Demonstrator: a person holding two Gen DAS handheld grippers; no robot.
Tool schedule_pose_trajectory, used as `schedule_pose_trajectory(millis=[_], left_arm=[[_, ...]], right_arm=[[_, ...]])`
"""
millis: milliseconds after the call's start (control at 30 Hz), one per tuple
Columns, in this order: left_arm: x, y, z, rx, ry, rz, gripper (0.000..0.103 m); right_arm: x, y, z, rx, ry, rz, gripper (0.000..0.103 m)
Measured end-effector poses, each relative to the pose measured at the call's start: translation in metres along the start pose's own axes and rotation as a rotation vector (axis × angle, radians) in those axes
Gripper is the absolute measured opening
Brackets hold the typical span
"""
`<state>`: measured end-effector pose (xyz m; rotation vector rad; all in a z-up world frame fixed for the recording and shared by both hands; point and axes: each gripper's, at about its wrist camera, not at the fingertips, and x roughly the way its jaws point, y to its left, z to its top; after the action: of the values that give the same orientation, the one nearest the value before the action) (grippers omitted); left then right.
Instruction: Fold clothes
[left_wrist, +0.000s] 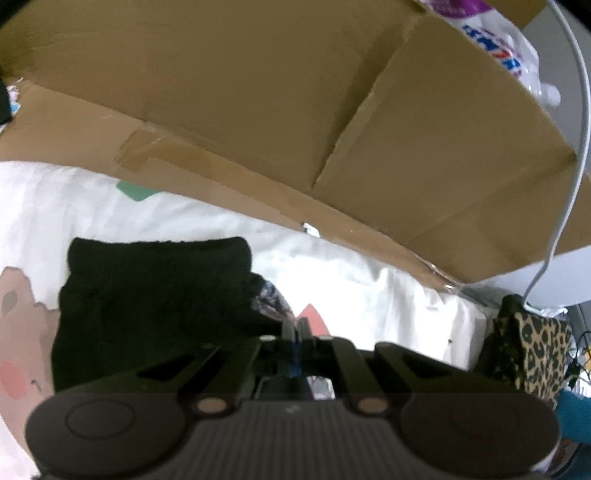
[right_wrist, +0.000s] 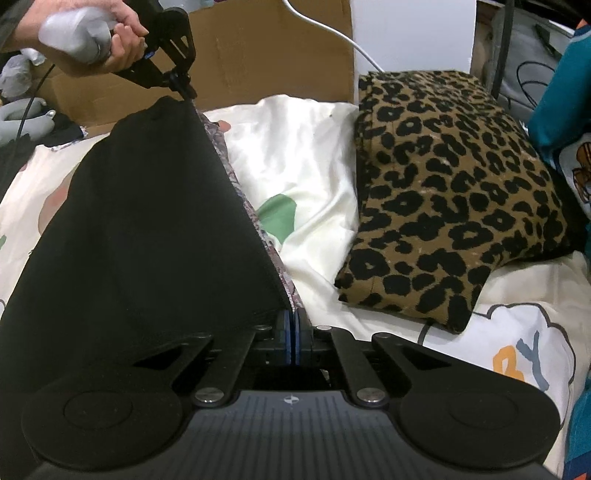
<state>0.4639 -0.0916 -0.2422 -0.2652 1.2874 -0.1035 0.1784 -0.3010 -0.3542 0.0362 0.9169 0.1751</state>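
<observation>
Both grippers are clamped on one edge of the black garment (right_wrist: 140, 221), held taut above the bedsheet (right_wrist: 314, 155): right gripper (right_wrist: 294, 334) near, left gripper (right_wrist: 186, 90) far. Risk: uneven pull slips the thin hem, or drags it onto the leopard-print garment (right_wrist: 454, 192).

The black garment (right_wrist: 140, 221) runs off the left edge of the right wrist view, so its full shape cannot be seen. The left wrist view is blurry, and the cardboard box (left_wrist: 258, 92) is cut off at the top. The leopard-print cloth (left_wrist: 535, 350) there shows only a corner.
</observation>
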Motion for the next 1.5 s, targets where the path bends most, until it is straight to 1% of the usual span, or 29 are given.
schedule_pose_trajectory(millis=[167, 267, 367, 433, 500, 567, 600, 633, 667, 733, 800, 867, 900, 933, 1000, 1067, 1133, 1267, 1367, 1500], left_arm=[[0.022, -0.011, 0.004, 0.049, -0.037, -0.032, 0.0], [0.035, -0.013, 0.001, 0.073, -0.029, -0.003, 0.0], [0.03, -0.013, 0.001, 0.096, -0.01, -0.021, 0.001], [0.021, -0.012, 0.001, 0.108, 0.016, -0.014, 0.01], [0.009, -0.009, 0.003, 0.089, 0.012, -0.011, 0.012], [-0.002, -0.007, 0.004, 0.076, 0.006, -0.013, 0.022], [-0.005, -0.007, 0.005, 0.075, 0.007, -0.013, 0.033], [-0.009, -0.007, 0.005, 0.075, 0.009, -0.012, 0.038], [-0.008, -0.007, 0.004, 0.078, 0.017, -0.007, 0.039], [-0.004, -0.008, 0.002, 0.085, 0.044, 0.008, 0.038], [0.008, -0.009, -0.002, 0.079, 0.092, 0.029, 0.037], [0.022, -0.006, -0.006, 0.052, 0.116, 0.054, 0.037], [0.028, -0.004, -0.007, 0.041, 0.113, 0.072, 0.024], [0.031, -0.002, -0.01, 0.036, 0.1, 0.086, 0.006], [0.033, -0.003, -0.01, 0.05, 0.08, 0.093, 0.003], [0.027, -0.01, -0.009, 0.089, 0.056, 0.071, 0.002], [0.018, -0.016, -0.005, 0.09, 0.046, 0.047, 0.002], [0.014, -0.023, 0.003, 0.096, 0.022, 0.034, 0.002], [0.025, -0.027, 0.001, 0.118, 0.013, 0.061, 0.002], [0.048, -0.024, -0.004, 0.122, 0.006, 0.07, 0.002]], right_arm=[[0.004, -0.001, -0.002, 0.008, 0.022, -0.002, 0.0], [0.003, -0.001, -0.001, 0.009, 0.018, -0.001, 0.0], [0.0, -0.002, -0.001, 0.023, 0.007, 0.007, 0.002], [-0.002, -0.003, -0.002, 0.029, -0.005, 0.006, 0.003], [-0.004, -0.003, -0.002, 0.036, -0.013, 0.003, 0.004], [-0.004, -0.003, -0.003, 0.043, -0.013, 0.004, 0.004], [-0.005, -0.003, -0.003, 0.047, -0.014, 0.006, 0.004], [-0.005, -0.003, -0.003, 0.052, -0.015, 0.007, 0.004], [-0.005, -0.003, -0.003, 0.055, -0.016, 0.009, 0.004], [-0.005, -0.002, -0.003, 0.058, -0.013, 0.012, 0.004], [-0.004, -0.003, -0.004, 0.057, -0.009, 0.014, 0.004], [-0.004, -0.004, -0.005, 0.055, -0.007, 0.016, 0.004], [-0.004, -0.004, -0.005, 0.054, -0.006, 0.017, 0.004], [-0.004, -0.004, -0.006, 0.054, -0.006, 0.018, 0.004], [-0.004, -0.005, -0.008, 0.06, -0.005, 0.021, 0.004], [-0.004, -0.006, -0.01, 0.066, -0.001, 0.024, 0.004], [-0.003, -0.005, -0.011, 0.066, 0.005, 0.024, 0.004], [-0.003, -0.004, -0.011, 0.061, 0.008, 0.021, 0.004], [-0.008, -0.002, -0.01, 0.045, -0.001, 0.011, 0.004], [-0.023, -0.007, -0.008, 0.061, -0.054, 0.006, 0.004]])
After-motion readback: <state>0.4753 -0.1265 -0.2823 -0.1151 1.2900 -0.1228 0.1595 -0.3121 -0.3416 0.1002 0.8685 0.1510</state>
